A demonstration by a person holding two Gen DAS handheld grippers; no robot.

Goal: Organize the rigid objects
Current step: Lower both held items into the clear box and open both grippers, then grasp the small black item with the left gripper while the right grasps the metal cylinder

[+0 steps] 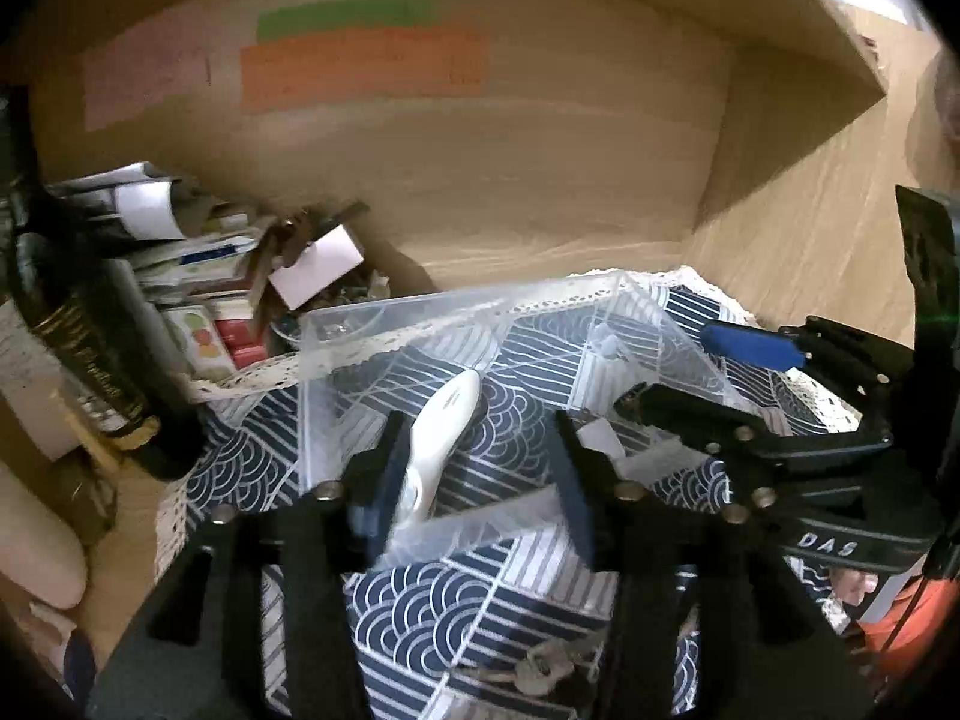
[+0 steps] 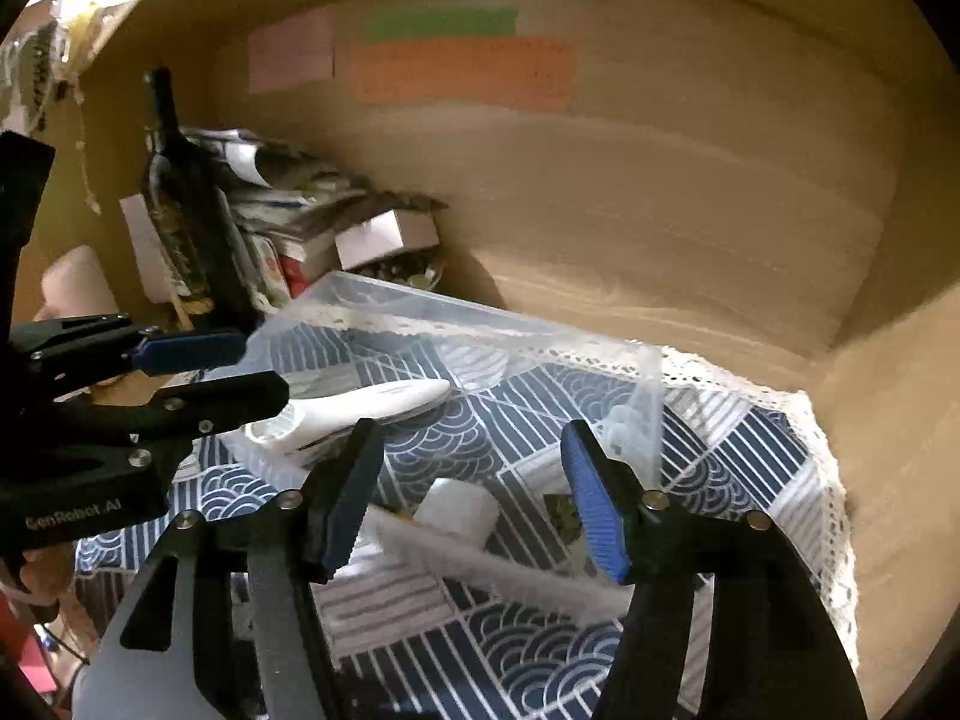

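A clear plastic box [image 1: 360, 324] [image 2: 420, 306] stands on a blue-and-white patterned cloth [image 1: 480, 606] [image 2: 540, 648]. A white elongated handheld device [image 1: 441, 438] [image 2: 360, 405] lies inside it, leaning over the near wall. My left gripper [image 1: 474, 480] is open, its left finger right beside the device, jaws astride the box's near rim. My right gripper [image 2: 474, 498] is open over the box's right part, above a small white cylinder [image 2: 459, 510]. Each gripper shows in the other's view: the right one [image 1: 720, 372], the left one [image 2: 210, 372].
A dark bottle [image 1: 66, 312] [image 2: 186, 222], stacked papers and small boxes [image 1: 198, 276] [image 2: 312, 222] crowd the back left. Wooden walls [image 1: 480, 150] close the back and right. Keys [image 1: 540, 669] lie on the cloth near me. Coloured notes [image 2: 462, 60] are stuck on the back wall.
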